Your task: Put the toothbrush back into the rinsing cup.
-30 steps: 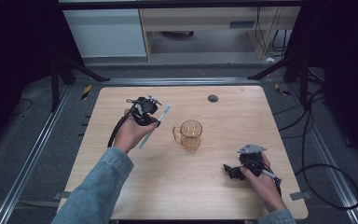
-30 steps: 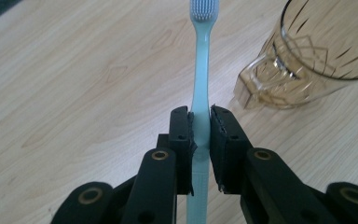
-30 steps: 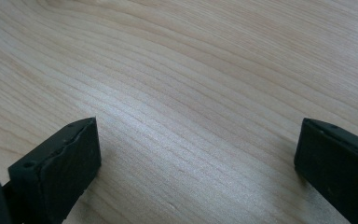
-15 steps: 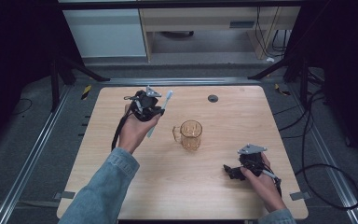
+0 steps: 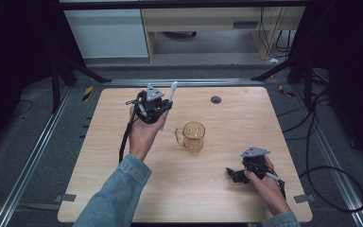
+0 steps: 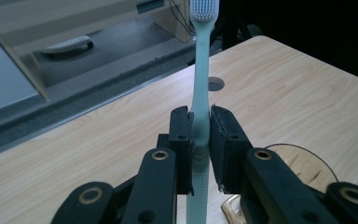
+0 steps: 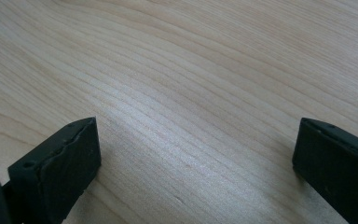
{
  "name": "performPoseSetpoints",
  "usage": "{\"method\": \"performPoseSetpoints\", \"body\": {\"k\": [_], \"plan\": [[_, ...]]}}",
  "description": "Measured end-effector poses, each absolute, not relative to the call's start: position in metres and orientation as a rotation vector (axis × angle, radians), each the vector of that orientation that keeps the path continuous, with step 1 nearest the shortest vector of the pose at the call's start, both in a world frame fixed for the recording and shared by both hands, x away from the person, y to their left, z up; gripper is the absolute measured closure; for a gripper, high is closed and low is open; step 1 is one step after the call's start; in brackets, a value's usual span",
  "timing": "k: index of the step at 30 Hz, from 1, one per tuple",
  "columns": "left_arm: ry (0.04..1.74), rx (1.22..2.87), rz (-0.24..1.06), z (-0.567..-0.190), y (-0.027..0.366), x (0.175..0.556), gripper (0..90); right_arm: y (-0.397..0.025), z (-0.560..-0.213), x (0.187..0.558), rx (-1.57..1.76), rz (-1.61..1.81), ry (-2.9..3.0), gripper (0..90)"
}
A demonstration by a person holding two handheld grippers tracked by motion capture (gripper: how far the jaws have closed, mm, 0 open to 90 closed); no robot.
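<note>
Left gripper [image 6: 200, 135] pinches toothbrush [image 6: 200, 60] mid-handle; right gripper [image 7: 196, 154] wide open, empty. Risk: toothbrush pivots, misses mug [image 5: 193, 136].

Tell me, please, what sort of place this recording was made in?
Most likely a lab or recording studio rather than a home: a bare wooden table stands between metal floor rails, dark stand legs flank it, and loose cables trail across the grey floor.

Matt pale wood-grain table [image 5: 227, 198], clear amber glossy mug [image 5: 193, 136], smooth plastic toothbrush [image 6: 199, 88]
</note>
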State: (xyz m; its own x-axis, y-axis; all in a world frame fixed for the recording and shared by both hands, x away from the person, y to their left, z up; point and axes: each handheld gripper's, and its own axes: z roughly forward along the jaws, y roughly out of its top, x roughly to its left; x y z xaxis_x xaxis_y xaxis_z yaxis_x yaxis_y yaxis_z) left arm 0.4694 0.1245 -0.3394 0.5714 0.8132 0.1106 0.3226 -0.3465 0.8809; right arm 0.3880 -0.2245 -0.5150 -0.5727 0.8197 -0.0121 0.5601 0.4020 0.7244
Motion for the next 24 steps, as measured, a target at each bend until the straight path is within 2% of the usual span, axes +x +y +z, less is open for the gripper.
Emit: {"method": "performPoseSetpoints", "body": {"k": [11, 24], "plan": [[0.903, 1.751, 0.723, -0.343, 0.129, 0.462, 78.8, -0.225, -0.515, 0.388, 1.184, 0.978, 2.3, 1.3], [0.902, 1.665, 0.754, -0.349, 0.13, 0.457, 78.8, -0.224, -0.515, 0.388, 1.17, 0.981, 2.311, 1.3]]}}
